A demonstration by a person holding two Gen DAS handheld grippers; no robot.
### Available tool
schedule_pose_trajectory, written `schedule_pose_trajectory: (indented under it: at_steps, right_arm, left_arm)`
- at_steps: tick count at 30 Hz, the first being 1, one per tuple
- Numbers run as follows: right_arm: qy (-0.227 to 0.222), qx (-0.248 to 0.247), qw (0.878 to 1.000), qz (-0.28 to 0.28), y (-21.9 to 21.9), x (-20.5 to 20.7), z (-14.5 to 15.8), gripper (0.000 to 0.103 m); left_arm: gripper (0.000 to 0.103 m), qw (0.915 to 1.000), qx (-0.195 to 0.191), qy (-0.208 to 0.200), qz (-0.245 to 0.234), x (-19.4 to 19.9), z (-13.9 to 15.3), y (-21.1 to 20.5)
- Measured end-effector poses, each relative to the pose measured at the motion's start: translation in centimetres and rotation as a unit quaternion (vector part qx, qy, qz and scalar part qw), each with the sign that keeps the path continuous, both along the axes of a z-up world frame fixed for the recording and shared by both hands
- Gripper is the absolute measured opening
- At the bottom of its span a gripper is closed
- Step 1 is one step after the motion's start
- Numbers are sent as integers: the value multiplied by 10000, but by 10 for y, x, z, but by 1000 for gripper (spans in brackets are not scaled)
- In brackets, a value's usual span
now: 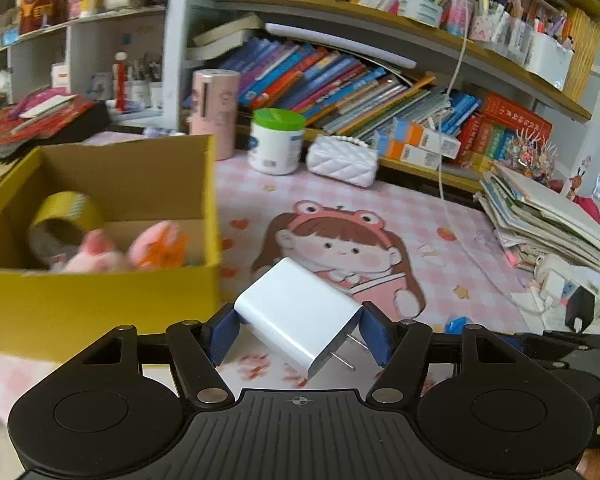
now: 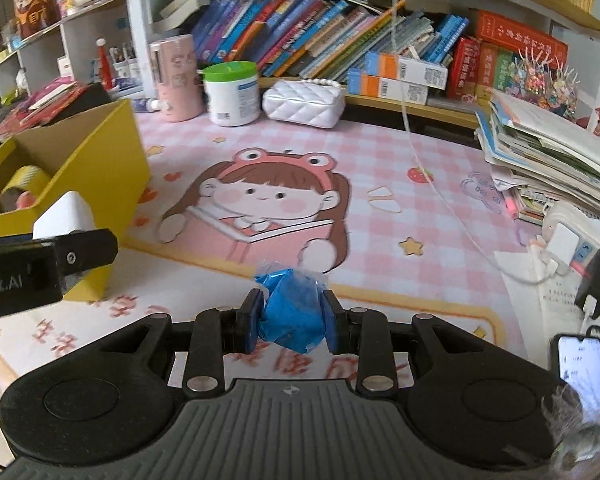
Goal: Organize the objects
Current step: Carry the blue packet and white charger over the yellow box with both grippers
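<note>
Two grippers, each clamped on something. At the left of the left wrist frame sits the yellow box (image 1: 100, 300) — tape roll (image 1: 66, 216) and pink toy (image 1: 100, 256) inside. Lower centre, the left gripper (image 1: 298, 330) grips a white charger (image 1: 296, 312). In the right wrist frame, bottom centre, the right gripper (image 2: 292, 320) squeezes a blue wrapped lump (image 2: 292, 312) above the pink mat (image 2: 380, 152).
</note>
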State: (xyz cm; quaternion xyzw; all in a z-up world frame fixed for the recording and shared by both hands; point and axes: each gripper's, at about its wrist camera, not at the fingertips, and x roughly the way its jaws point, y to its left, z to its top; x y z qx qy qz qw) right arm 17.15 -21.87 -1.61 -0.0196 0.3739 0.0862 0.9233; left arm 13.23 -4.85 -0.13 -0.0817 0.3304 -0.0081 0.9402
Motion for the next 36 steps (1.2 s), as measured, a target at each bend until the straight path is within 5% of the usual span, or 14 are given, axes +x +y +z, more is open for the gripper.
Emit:
schedule_pose_trajectory:
  at_steps: [19,36]
  right_arm:
    - [-185,-112,9951,962,126,-93,14,29]
    - [-416,-90,9917,1211,181,-137,21,29]
  left_arm:
    - [65,9957,144,-24,917,-112,7,109]
    - [65,9944,234,-306,989,-158,16,150]
